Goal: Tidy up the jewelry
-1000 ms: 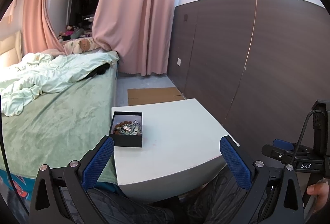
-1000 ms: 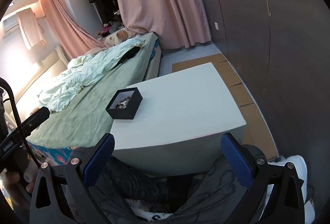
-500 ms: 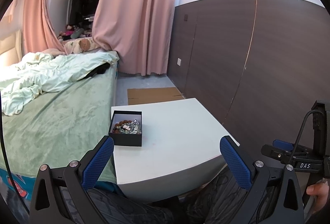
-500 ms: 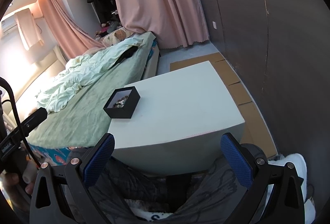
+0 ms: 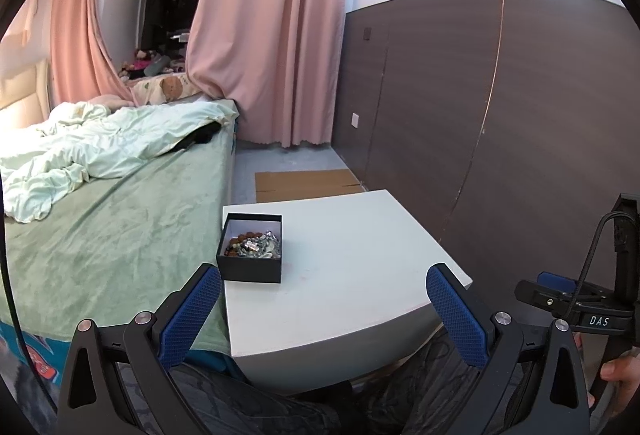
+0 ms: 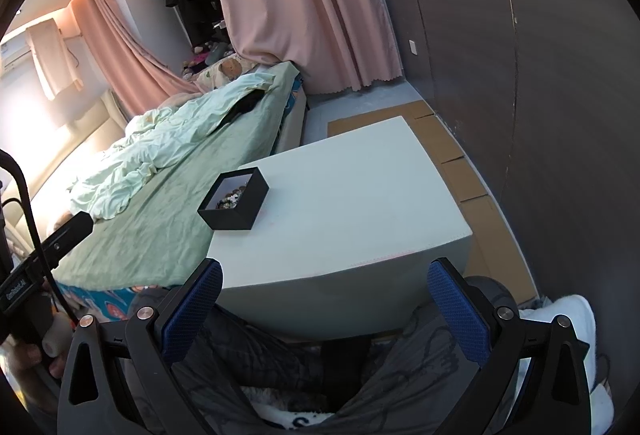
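A small black open box [image 5: 250,251] holds a heap of jewelry [image 5: 255,245], beads and silver pieces. It sits at the left edge of a white low table [image 5: 352,275]. The box also shows in the right wrist view [image 6: 234,201]. My left gripper [image 5: 323,309] is open and empty, held low in front of the table's near edge, short of the box. My right gripper [image 6: 325,307] is open and empty, held low before the table's near side, well back from the box.
A bed with a green cover [image 5: 100,227] and a crumpled pale quilt [image 5: 96,151] runs along the table's left side. A dark panelled wall [image 5: 500,115] stands on the right. Flat cardboard [image 5: 304,181] lies on the floor behind the table. My legs are under both grippers.
Both grippers have drifted only slightly; the box sits a little further left in the right wrist view. Both stay open and empty.
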`<control>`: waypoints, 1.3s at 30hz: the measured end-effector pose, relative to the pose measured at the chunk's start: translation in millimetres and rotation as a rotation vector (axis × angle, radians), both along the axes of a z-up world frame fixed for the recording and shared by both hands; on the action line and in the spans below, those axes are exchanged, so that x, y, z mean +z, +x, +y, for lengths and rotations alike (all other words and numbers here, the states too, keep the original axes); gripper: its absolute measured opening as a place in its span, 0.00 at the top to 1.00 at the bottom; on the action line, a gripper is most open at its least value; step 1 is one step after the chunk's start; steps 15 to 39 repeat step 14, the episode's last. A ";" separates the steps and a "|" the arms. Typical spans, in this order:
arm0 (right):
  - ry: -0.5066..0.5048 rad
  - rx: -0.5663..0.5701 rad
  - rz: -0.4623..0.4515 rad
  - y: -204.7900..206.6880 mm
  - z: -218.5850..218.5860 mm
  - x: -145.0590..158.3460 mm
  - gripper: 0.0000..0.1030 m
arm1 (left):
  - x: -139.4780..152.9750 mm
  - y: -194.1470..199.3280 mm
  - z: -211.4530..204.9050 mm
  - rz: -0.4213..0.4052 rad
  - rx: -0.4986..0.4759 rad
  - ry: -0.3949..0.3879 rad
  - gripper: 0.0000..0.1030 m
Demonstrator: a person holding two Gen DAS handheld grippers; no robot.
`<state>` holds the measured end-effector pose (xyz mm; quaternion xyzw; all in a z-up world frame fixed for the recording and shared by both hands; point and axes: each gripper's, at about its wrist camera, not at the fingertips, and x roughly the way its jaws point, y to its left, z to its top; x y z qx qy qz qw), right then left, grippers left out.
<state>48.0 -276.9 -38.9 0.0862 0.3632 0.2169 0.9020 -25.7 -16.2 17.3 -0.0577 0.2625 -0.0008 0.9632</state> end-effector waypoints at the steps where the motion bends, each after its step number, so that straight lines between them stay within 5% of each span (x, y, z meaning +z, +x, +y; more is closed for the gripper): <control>1: 0.000 0.001 -0.001 0.4 -0.2 0.0 0.00 | 0.0 -0.4 -0.3 -0.001 0.000 0.003 0.00; 39: -0.001 0.001 -0.006 -0.3 -0.9 -0.4 0.00 | -0.7 -2.1 -2.4 0.002 0.009 0.023 0.00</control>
